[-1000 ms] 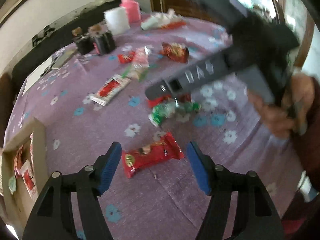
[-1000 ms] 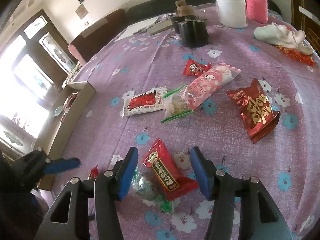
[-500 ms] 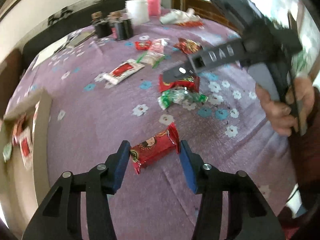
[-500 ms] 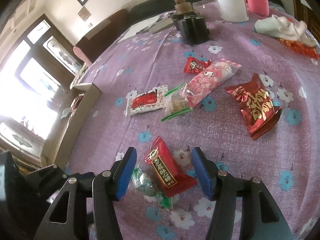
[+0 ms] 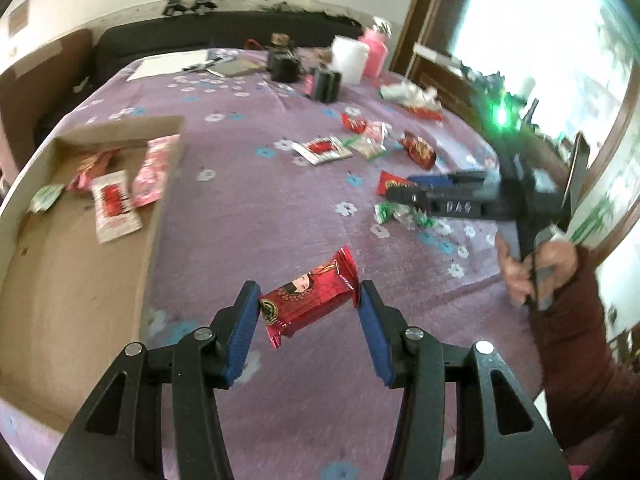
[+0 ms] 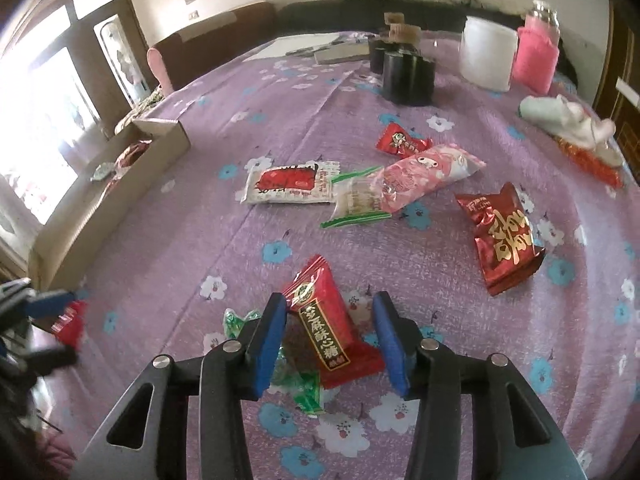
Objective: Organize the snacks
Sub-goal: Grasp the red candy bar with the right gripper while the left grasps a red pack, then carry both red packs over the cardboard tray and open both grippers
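Left tool (image 5: 308, 304) pinches the red snack bar (image 5: 310, 300) by its ends, lifted off the bench, long axis across the jaws. Cardboard box (image 5: 156, 216) lies just left of it. Right tool (image 6: 330, 324) is spread, straddling a red candy packet (image 6: 328, 328) lying lengthwise between its fingers.

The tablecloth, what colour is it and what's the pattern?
The tablecloth is purple with blue and white flowers, clearest in the right wrist view.
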### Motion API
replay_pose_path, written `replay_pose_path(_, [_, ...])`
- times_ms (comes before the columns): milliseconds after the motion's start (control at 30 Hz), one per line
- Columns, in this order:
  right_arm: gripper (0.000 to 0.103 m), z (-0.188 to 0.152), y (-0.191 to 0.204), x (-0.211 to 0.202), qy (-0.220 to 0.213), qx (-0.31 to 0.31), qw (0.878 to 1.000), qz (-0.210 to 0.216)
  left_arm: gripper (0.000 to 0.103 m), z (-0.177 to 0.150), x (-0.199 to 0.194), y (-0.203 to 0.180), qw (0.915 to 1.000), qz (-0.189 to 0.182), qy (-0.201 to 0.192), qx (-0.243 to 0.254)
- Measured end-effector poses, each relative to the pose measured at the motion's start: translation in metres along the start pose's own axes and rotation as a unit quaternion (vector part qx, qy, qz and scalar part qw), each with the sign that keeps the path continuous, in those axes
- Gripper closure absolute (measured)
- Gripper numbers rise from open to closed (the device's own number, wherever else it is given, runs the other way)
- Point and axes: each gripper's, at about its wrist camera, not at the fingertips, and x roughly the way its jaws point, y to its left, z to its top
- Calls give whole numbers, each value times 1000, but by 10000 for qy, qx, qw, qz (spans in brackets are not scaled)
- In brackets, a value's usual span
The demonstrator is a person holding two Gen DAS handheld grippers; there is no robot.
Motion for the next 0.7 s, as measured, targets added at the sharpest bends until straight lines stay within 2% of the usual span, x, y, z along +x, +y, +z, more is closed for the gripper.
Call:
replay_pose_path(33, [59,-2,2,-1,-43,-42,9999,-109,55,-2,-5,5,10000,4,-60,-58])
replay_pose_path(133, [80,-10,8,-4,-150,-30,9983,-565,55,-6,-21,22,9995,45,-216,-212])
replay_pose_path(200, [81,-16,6,-9,-206,147,9980,-583,55,-10,-33,35,9988,75,-354,-345])
replay_pose_path(333, [81,-21,-1,-28,-394,529,9939,-880,55,-20,-49,63,9962,95,-547,-664])
replay_pose_path(467, [81,-14,5,-58,-705,684,9896,-1047,55,-27,-57,90,9934,173,-606,-960])
replay_pose_path(600, [82,3,27,-81,-943,588,9898,-893,54,-24,-68,121,9903,374,-642,-1177])
replay_pose_path(700, [82,19,59,-87,-1012,347,9922,-636,54,-15,-73,135,9897,566,-646,-1150])
